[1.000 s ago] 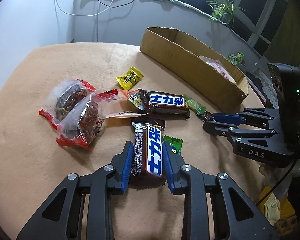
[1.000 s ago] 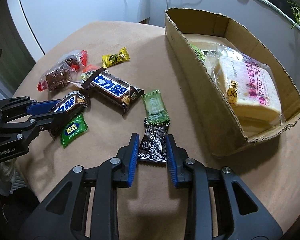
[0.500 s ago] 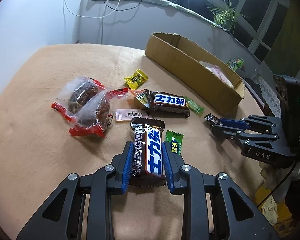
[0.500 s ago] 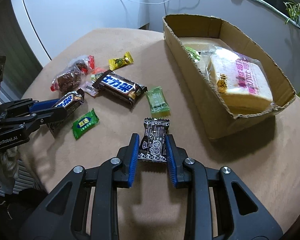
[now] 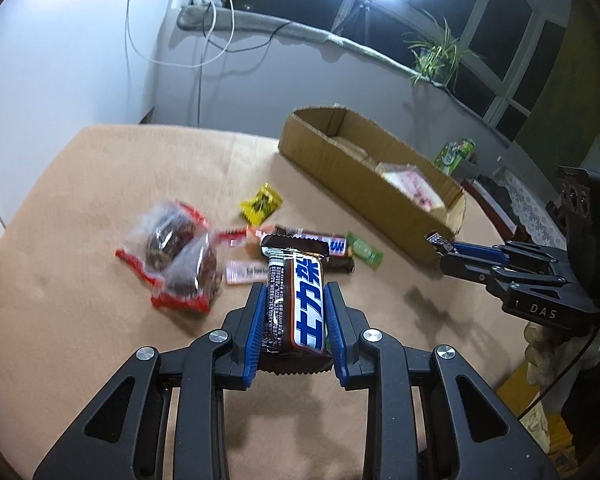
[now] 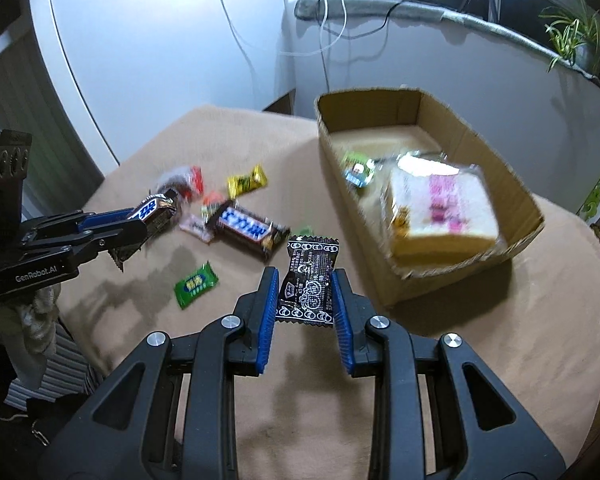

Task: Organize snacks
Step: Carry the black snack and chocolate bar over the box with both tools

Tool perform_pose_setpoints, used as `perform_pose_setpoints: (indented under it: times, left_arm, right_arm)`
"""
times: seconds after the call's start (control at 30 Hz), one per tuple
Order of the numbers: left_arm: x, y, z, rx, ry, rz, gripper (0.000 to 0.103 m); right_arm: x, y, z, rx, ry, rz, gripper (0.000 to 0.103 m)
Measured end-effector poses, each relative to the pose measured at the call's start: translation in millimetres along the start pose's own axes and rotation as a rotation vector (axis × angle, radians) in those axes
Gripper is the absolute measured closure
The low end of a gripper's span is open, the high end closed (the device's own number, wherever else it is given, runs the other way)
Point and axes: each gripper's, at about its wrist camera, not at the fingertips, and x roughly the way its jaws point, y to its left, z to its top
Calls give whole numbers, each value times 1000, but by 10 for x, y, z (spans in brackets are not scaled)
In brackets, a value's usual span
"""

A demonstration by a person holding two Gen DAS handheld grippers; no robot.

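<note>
Two snacks up off the table [image 6: 500, 340]: right gripper [image 6: 305, 292] pinching black candy packet [image 6: 310, 280], nearer the cardboard box [image 6: 364, 216] by the far edge; left gripper [image 5: 294, 312] clamping chocolate bar [image 5: 300, 300], long axis pointing away.

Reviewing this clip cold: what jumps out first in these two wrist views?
Both grippers carry a snack above the tan table: the left gripper clamps a chocolate bar, the right gripper a small black candy packet. To the right sits an open cardboard box holding wrapped bread, with loose snacks scattered left of it.
</note>
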Motion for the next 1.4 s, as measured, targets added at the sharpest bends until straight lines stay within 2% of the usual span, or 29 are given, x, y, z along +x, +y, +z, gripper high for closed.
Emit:
perform_pose_setpoints:
  times: [0.33,0.57,1.03,1.4]
  left_arm:
    - [51,-160,442,39,-56,-17,76]
    - [229,-266,760,48,-66,-46,76]
    - [842,-452,1346,73,-39,-61,76]
    - [1291,-456,1461,55,17,-56,76]
  right_arm:
    - [-199,-350,433,40,-78,-36,75]
    - [-116,-617,735,72,-85,-43,75]
    - [391,-1081,1274,122,-46,-46,75]
    - [854,-1285,1379,157,9,-45,75]
